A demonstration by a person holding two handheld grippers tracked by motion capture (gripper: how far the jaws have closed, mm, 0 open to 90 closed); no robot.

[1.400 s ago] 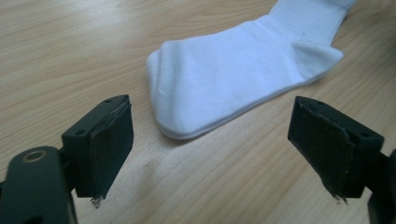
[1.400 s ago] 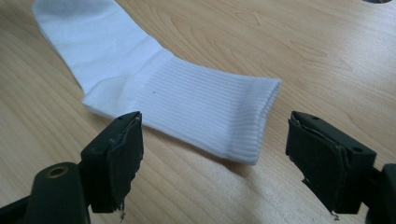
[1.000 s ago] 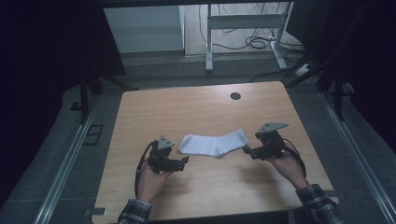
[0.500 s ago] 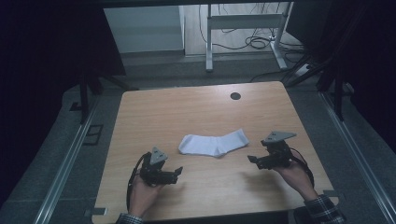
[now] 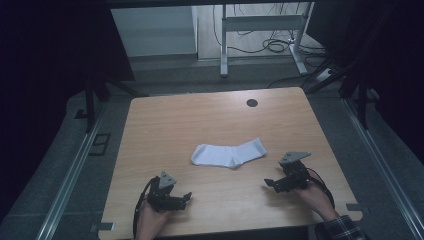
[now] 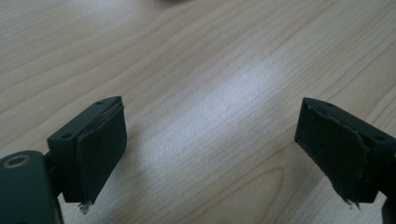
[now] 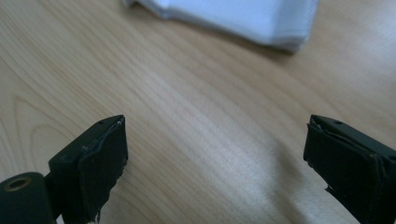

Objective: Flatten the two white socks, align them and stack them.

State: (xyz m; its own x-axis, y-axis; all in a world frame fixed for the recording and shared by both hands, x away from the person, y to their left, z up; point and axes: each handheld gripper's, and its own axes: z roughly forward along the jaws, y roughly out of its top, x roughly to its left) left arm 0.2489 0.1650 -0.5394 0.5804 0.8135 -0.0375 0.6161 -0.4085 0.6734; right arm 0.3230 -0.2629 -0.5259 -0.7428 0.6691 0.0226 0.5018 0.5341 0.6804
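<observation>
A white sock (image 5: 229, 153) lies flat near the middle of the wooden table (image 5: 210, 120), bent slightly at the heel. My left gripper (image 5: 184, 198) rests low near the front left edge, open, with bare wood between its jaws (image 6: 215, 154). My right gripper (image 5: 270, 184) sits at the front right, open too, pointing left. In the right gripper view the sock's edge (image 7: 243, 18) lies beyond the jaws, apart from them. Nothing is held by either gripper (image 7: 215, 168).
A dark round hole (image 5: 252, 103) is set in the table's far right part. Metal rails (image 5: 70, 170) run along both sides of the table. Beyond the far edge stand a white frame's legs (image 5: 224, 45) and loose cables (image 5: 272, 46) on the floor.
Both grippers have drawn back from the sock's ends toward the table's front edge. The sock now lies free on the table.
</observation>
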